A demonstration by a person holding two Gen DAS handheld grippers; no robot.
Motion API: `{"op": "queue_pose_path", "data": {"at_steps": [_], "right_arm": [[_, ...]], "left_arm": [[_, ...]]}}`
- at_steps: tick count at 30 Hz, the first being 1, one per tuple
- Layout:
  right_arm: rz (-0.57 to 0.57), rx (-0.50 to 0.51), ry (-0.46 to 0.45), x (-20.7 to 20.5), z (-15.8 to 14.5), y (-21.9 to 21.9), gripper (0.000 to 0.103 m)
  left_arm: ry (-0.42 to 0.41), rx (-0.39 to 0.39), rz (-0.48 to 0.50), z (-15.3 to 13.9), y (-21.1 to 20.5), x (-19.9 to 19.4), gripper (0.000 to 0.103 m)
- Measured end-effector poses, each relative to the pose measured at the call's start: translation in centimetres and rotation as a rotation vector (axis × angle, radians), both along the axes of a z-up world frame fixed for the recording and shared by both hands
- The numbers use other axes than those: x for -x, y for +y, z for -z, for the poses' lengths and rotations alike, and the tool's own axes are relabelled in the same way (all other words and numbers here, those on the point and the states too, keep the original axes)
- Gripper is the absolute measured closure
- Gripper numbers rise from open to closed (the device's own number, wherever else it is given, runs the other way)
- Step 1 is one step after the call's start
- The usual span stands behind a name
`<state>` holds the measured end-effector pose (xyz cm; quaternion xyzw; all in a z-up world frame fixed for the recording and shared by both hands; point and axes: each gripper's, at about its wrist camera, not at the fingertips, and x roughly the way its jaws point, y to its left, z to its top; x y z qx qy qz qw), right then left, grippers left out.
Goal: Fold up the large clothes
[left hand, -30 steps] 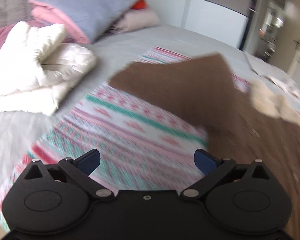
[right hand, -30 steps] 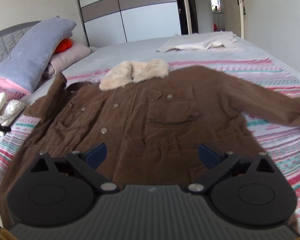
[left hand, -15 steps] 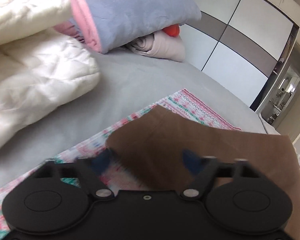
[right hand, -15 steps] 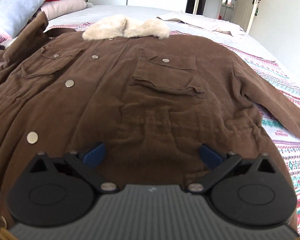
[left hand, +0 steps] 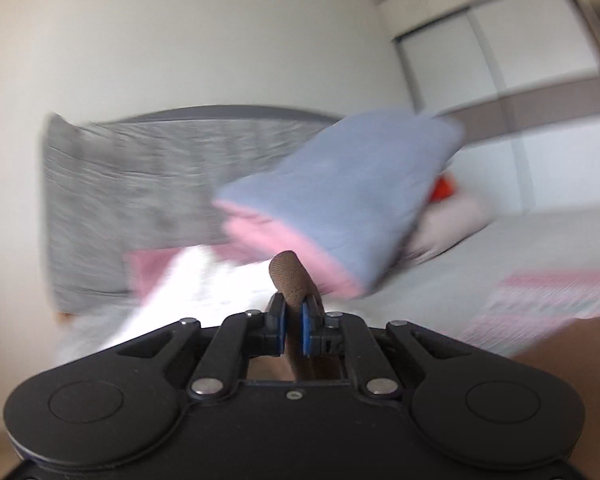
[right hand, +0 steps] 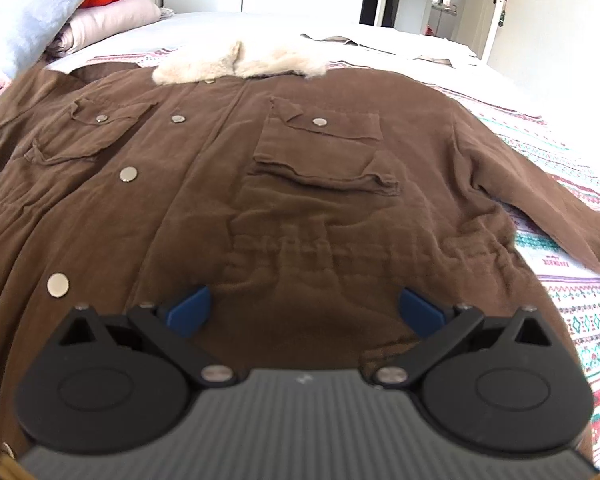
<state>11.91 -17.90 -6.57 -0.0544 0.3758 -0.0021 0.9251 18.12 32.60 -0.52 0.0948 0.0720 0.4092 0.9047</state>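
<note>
Brown coat (right hand: 300,184) spread face-up on the bed (right hand: 560,288), directly ahead of the released right hand-held gripper (right hand: 304,308); left hand-held gripper (left hand: 293,324) clenched on a brown fabric fold (left hand: 290,276), probably a sleeve raised for folding; pillows (left hand: 340,196) and wardrobe (left hand: 540,92) beyond

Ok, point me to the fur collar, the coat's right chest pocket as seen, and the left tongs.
fur collar (right hand: 244,62), right wrist view, middle of the cream pile.
chest pocket (right hand: 320,148), right wrist view, the pocket's front panel.
left tongs (left hand: 293,330), left wrist view, between the tips shut on brown coat fabric (left hand: 290,276).
</note>
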Motion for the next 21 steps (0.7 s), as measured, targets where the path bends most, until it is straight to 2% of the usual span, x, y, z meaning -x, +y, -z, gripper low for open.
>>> {"op": "queue_pose_path", "data": {"at_steps": [3, 6, 8, 11, 13, 15, 18, 21], "right_arm": [[0.009, -0.005, 0.0, 0.1, 0.0, -0.1, 0.0], [0.016, -0.008, -0.001, 0.2, 0.0, -0.2, 0.0], [0.024, -0.012, -0.006, 0.3, 0.0, -0.3, 0.0], [0.034, -0.026, -0.015, 0.6, -0.3, -0.7, 0.0], [0.041, -0.031, -0.026, 0.8, -0.7, -1.1, 0.0], [0.055, -0.046, -0.045, 1.2, -1.3, -1.7, 0.0], [0.084, -0.08, -0.078, 1.7, -2.4, -3.1, 0.0], [0.132, -0.116, -0.117, 2.2, -3.7, -5.0, 0.0]], "left_arm": [[0.116, -0.022, -0.109, 2.2, 2.7, -0.3, 0.094], [0.217, -0.082, -0.132, 3.5, 3.4, -0.9, 0.089], [0.275, -0.104, -0.143, 2.9, 2.5, -1.1, 0.088], [0.291, 0.023, -0.144, 1.1, 2.2, -0.3, 0.072], [0.271, 0.105, -0.067, -0.5, 1.0, 0.8, 0.034], [0.251, 0.154, 0.043, -2.1, -0.8, 2.0, 0.017], [0.277, 0.198, 0.203, -4.1, -4.7, 3.1, 0.012], [0.297, 0.266, 0.363, -5.5, -9.0, 4.3, 0.002]]}}
